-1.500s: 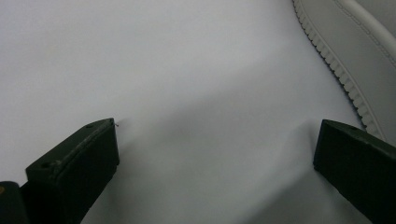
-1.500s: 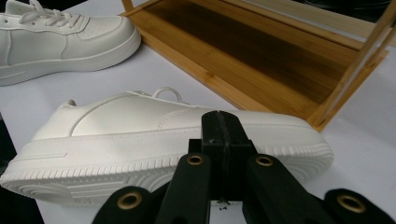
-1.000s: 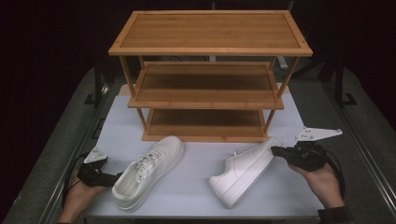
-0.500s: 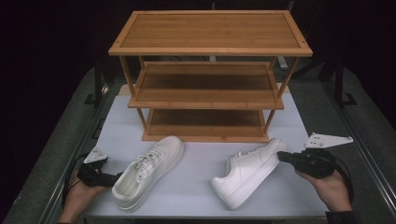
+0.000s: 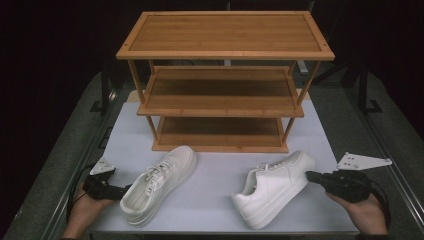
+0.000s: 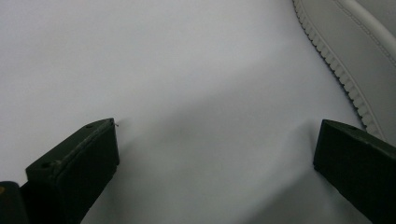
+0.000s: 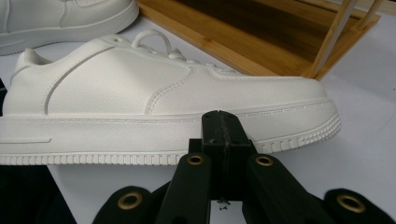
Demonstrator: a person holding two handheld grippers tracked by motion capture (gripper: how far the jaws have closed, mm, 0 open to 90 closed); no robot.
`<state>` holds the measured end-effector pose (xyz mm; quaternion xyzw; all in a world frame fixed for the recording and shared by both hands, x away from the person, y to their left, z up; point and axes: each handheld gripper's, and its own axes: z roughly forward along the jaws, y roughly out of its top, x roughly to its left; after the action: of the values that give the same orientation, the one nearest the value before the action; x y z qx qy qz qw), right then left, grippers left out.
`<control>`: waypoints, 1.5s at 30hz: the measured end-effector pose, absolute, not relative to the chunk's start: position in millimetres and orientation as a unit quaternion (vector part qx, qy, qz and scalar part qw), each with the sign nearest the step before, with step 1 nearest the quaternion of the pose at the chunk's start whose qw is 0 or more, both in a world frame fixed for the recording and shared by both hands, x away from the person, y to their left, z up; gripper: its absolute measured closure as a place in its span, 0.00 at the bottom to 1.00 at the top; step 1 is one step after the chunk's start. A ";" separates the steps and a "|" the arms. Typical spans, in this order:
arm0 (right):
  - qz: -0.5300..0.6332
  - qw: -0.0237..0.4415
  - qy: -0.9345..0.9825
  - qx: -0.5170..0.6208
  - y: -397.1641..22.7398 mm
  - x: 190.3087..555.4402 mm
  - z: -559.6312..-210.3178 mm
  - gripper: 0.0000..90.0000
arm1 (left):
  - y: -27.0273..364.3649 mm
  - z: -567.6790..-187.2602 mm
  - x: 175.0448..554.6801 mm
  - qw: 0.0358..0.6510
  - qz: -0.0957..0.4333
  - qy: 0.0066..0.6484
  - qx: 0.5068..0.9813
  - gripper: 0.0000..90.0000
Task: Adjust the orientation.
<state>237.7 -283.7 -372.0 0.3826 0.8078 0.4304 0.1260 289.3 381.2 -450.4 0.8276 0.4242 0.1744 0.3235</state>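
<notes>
Two white sneakers lie on the worktop at 6 o'clock of the wooden rack. At the right sneaker (its 3 o'clock side), the right gripper is clenched empty; beside the left sneaker, the left gripper is released.

We saw a three-tier wooden shoe rack standing at the far side of a white table top, all its shelves bare. Dark grey flooring lay on both sides of the table, the background black.
</notes>
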 end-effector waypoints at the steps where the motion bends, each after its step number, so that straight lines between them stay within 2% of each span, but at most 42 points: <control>1: 0.430 0.125 0.807 0.384 -285.3 236.2 -373.3 1.00 | 381.1 -450.4 289.3 0.323 0.174 0.424 0.828 0.00; 20: 0.439 0.106 0.800 0.395 -316.8 209.9 -413.2 1.00 | 381.5 -450.2 289.9 0.321 0.173 0.424 0.829 0.00; 28: 0.425 0.101 0.808 0.395 -317.3 214.6 -435.5 1.00 | 381.3 -450.3 289.9 0.323 0.173 0.425 0.828 0.00; 29: 0.428 0.088 0.806 0.399 -317.1 216.9 -435.9 1.00 | 381.3 -450.3 289.9 0.323 0.173 0.425 0.828 0.00; 45: 0.405 0.100 0.812 0.409 -313.2 229.5 -430.1 0.99 | 381.6 -450.2 289.8 0.321 0.173 0.424 0.829 0.00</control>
<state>229.5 -313.2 -430.1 0.4091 0.8115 0.4050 0.1002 289.8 381.6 -450.2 0.8290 0.4235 0.1735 0.3214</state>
